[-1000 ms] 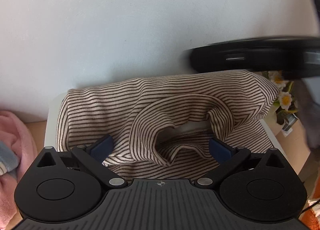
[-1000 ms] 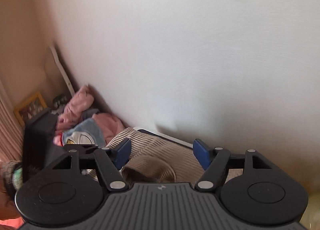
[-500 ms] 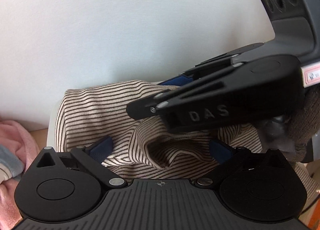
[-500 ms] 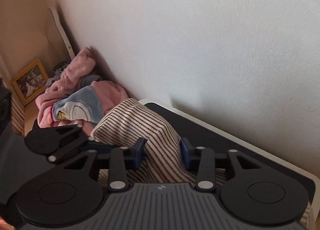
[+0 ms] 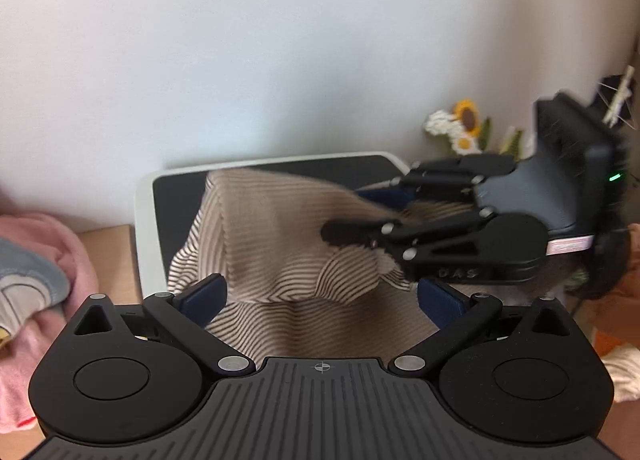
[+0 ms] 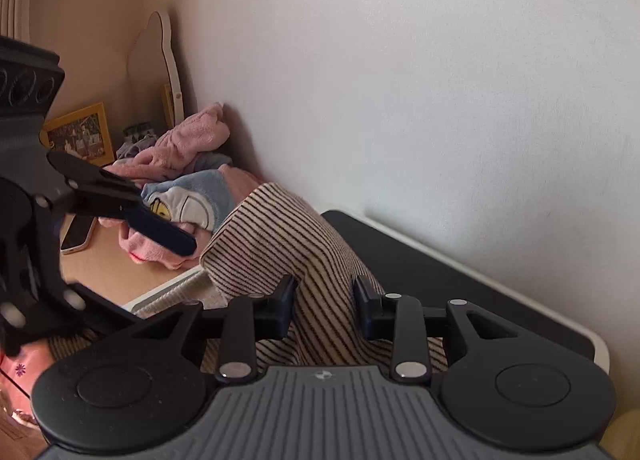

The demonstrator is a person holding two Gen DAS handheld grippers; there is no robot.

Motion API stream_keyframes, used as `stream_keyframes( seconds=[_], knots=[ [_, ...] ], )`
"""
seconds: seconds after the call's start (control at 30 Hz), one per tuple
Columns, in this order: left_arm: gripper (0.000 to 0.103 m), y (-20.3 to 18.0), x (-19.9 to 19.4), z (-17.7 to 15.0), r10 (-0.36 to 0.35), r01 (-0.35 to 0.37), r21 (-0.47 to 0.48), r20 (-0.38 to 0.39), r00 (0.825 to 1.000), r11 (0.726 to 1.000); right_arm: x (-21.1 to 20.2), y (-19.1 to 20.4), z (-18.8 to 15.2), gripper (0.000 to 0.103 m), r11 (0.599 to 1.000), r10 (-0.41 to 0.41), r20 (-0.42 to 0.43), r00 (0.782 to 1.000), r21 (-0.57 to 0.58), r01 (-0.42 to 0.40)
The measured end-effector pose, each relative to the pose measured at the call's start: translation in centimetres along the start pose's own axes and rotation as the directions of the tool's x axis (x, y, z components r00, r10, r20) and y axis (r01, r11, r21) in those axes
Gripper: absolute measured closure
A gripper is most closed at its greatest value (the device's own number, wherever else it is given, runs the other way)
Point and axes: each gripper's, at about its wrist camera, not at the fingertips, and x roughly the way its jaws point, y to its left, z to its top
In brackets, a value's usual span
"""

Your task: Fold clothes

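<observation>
Looking along the left gripper [image 5: 320, 296], the shirt [image 5: 280, 236] no longer lies bunched across the whole board [image 5: 146, 220]: black board now shows along the back and left, and the right gripper [image 5: 360, 216], which loomed close over the cloth half a second ago, sits further right. Its jaws are closing, pads pinching a fold of shirt and lifting it into a tented ridge. The left gripper stands wide open, holding nothing, striped cloth lying between and below its blue pads. Only this view shows the flowers [image 5: 460, 128] by the wall.

From the right gripper [image 6: 324, 304], the jaws stand narrower than a second ago, cloth squeezed between them. The shirt [image 6: 272, 236], cream with thin dark stripes, rises in a rounded hump over the board's [image 6: 460, 272] left end. Here alone appear a pink pile [image 6: 188, 144], a phone [image 6: 78, 236] and a framed picture [image 6: 76, 136].
</observation>
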Motion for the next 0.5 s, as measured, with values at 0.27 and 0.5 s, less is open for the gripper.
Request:
stream_keyframes(
  seconds=[0.27,0.5],
  knots=[
    [0.000,1.0,4.1,3.0,0.154,-0.155,-0.183,-0.018,0.988,0.971,-0.3,3.1,-3.0,0.070,0.999,-0.018,-0.001,1.000,0.042,0.018],
    [0.022,3.3,5.0,1.9,0.153,-0.167,-0.202,-0.083,0.985,0.965,-4.5,2.0,-1.7,0.061,0.989,-0.022,-0.012,1.000,0.149,0.023]
  ],
)
